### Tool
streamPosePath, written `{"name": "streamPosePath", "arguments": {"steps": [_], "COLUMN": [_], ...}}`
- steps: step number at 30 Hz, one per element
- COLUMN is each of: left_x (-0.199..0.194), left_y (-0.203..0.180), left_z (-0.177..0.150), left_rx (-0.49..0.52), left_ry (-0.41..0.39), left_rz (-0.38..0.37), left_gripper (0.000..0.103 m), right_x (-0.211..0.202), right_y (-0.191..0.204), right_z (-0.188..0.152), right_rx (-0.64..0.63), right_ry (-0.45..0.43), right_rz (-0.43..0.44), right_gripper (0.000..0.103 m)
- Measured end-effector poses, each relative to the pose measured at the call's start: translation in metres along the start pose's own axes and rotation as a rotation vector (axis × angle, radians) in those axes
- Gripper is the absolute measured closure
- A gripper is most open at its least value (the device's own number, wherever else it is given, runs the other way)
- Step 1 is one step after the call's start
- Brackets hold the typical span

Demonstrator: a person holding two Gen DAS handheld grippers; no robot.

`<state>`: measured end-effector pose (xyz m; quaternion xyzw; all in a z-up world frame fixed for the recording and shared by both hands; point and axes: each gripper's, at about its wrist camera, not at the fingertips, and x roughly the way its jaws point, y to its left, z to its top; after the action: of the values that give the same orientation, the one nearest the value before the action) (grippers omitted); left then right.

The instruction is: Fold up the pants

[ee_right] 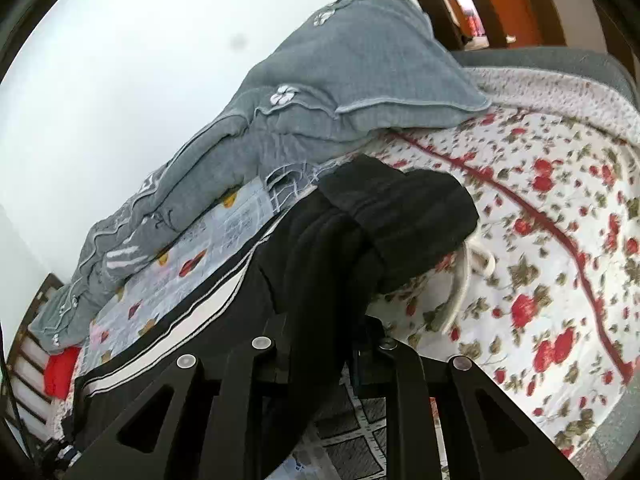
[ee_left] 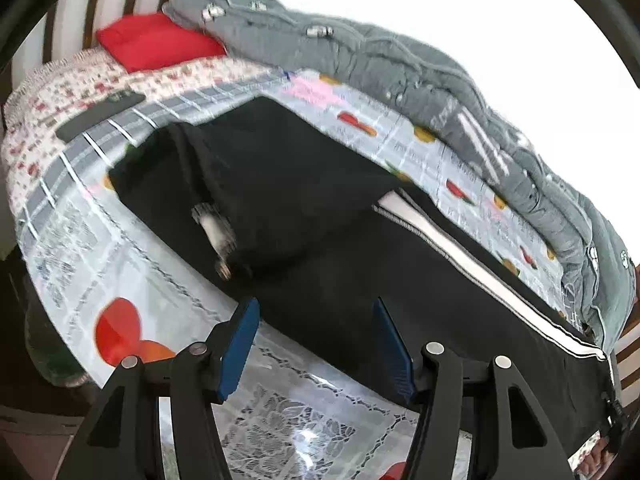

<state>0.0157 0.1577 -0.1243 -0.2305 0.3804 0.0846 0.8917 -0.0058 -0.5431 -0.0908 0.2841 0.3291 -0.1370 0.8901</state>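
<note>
Black pants (ee_left: 320, 216) with a white side stripe (ee_left: 460, 248) lie along the bed. My left gripper (ee_left: 316, 344) is open, its blue fingers (ee_left: 240, 344) apart and empty just above the near edge of the pants. In the right wrist view my right gripper (ee_right: 320, 344) is shut on the pants (ee_right: 344, 240) near the waistband, which is bunched and lifted over the fingers. A white drawstring (ee_right: 472, 264) hangs from the waistband. The right fingertips are hidden by the cloth.
A grey quilt (ee_left: 420, 80) is piled along the far side of the bed against the wall. A red pillow (ee_left: 156, 40) lies by the wooden headboard. A dark phone (ee_left: 100, 114) lies on the floral sheet (ee_right: 540, 240). A fruit-print cover (ee_left: 120, 280) lies under the pants.
</note>
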Motion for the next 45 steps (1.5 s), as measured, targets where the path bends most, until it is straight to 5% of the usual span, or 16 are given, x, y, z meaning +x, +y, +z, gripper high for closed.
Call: {"name": "streamPosePath", "arguments": {"steps": [3,10,17,23,26,28,29,36,45], "left_x": [-0.012,-0.021,-0.011,0.003,0.018,0.027,0.030,0.036,0.059], "left_y": [0.007,0.022,0.031,0.032,0.030,0.024,0.022,0.023,0.019], "left_z": [-0.002,-0.004,0.006,0.019,0.025,0.028,0.030,0.074,0.141], "left_rx": [-0.004,0.064,0.130,0.160,0.179,0.228,0.253,0.187,0.162], "left_ry": [-0.006,-0.015,-0.013,-0.039,-0.017,-0.022,-0.026,-0.125,-0.164], "left_rz": [-0.016,-0.005,-0.031,-0.014,-0.027,-0.003,-0.007,-0.051,-0.001], "left_gripper": [0.046,0.047,0.048,0.048,0.063,0.091,0.093,0.094,0.094], "right_x": [0.010,-0.053,-0.080,-0.059,-0.043,-0.033,-0.028,0.010,0.039], "right_y": [0.010,0.044,0.117,0.167,0.184,0.192,0.195,0.217,0.237], "right_z": [-0.014,-0.040,-0.048,-0.076,-0.086,-0.090,-0.092,-0.100,-0.092], "right_rx": [-0.125,-0.255,-0.354,-0.446,-0.465,-0.466,-0.469,-0.495,-0.509], "right_ry": [0.084,-0.078,-0.120,-0.065,-0.036,-0.018,-0.008,0.048,0.070], "right_rz": [-0.143,-0.294,-0.185,-0.138,-0.130,-0.124,-0.123,-0.138,-0.133], "right_gripper": [0.073,0.061,0.053,0.046,0.046,0.046,0.046,0.046,0.046]}}
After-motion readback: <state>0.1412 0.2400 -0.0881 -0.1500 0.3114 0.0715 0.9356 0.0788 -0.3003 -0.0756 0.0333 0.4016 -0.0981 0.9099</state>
